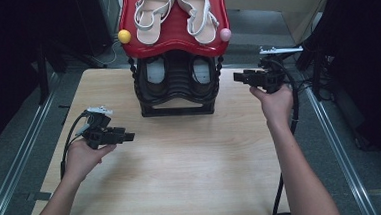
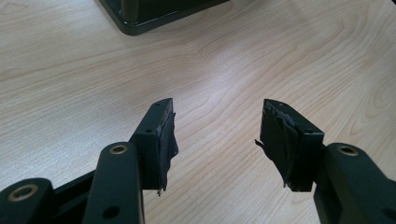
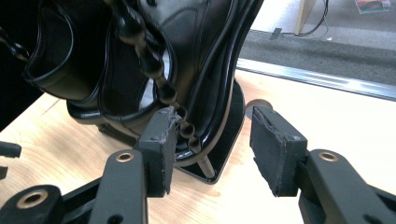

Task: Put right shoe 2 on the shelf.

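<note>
right gripper gapes empty beside the black rack; high view adds sandals on top.

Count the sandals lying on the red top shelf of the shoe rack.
2: left sandal and right sandal lie side by side on the red shelf.

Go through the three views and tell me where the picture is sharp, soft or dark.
High view: table evenly lit, surroundings nearly black, slightly soft overall. Left gripper view: left claw crisp, rack base blurred. Right gripper view: right claw sharp, glossy black rack with highlights, floor behind soft.
</note>
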A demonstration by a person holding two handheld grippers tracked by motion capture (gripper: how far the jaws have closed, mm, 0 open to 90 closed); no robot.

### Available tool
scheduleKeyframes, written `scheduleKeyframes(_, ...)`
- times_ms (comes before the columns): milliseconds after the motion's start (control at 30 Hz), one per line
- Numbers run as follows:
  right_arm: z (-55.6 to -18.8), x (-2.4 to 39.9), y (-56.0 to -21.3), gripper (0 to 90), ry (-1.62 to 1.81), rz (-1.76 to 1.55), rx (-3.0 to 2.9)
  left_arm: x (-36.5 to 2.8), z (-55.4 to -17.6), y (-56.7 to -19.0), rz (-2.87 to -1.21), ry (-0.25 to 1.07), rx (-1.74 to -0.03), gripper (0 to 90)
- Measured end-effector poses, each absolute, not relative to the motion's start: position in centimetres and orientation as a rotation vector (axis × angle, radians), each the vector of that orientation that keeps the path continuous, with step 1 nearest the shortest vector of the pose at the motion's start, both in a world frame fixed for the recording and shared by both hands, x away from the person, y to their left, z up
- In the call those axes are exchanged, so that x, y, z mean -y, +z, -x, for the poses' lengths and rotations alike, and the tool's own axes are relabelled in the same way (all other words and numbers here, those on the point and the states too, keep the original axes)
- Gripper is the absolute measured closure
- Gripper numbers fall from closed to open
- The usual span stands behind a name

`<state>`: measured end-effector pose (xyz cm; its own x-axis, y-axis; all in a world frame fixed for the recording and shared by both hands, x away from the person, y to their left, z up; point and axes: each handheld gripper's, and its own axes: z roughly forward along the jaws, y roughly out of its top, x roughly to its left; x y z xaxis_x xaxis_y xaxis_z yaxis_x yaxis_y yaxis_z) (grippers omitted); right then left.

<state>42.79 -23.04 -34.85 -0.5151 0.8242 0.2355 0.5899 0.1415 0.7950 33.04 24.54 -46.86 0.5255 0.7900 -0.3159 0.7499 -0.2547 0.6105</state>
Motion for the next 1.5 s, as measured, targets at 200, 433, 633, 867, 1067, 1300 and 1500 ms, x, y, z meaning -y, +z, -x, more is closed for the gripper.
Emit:
scheduleKeyframes(200,-42.4,23.1,-36.4,51.5,1.323,-1.396,-2.173,-24.6,-33.0,-46.9,-2.036,0.072,-1.246,45.4)
scheduleKeyframes(433,-41.8,22.6,-38.1,49.5,1.329,-1.400,-2.199,-24.6,-33.1,-46.9,-2.033,0.073,-1.248,45.6)
scheduleKeyframes(633,-41.2,21.9,-39.3,48.6,1.324,-1.390,-2.221,-24.5,-33.0,-46.9,-2.034,0.074,-1.247,45.5)
scheduleKeyframes(867,-40.6,21.3,-41.3,48.5,1.307,-1.397,-2.250,-24.4,-33.1,-47.1,-2.054,0.078,-1.242,45.5)
scheduleKeyframes(1067,-39.9,21.3,-43.0,48.5,1.328,-1.417,-2.250,-24.4,-33.1,-47.1,-2.053,0.079,-1.240,45.6)
scheduleKeyframes(1300,-38.6,20.9,-44.8,48.5,1.347,-1.421,-2.269,-24.3,-33.1,-47.1,-2.046,0.084,-1.237,45.6)
scheduleKeyframes(1500,-37.8,20.6,-45.9,48.5,1.361,-1.427,-2.280,-24.3,-33.1,-47.1,-2.046,0.087,-1.232,45.5)
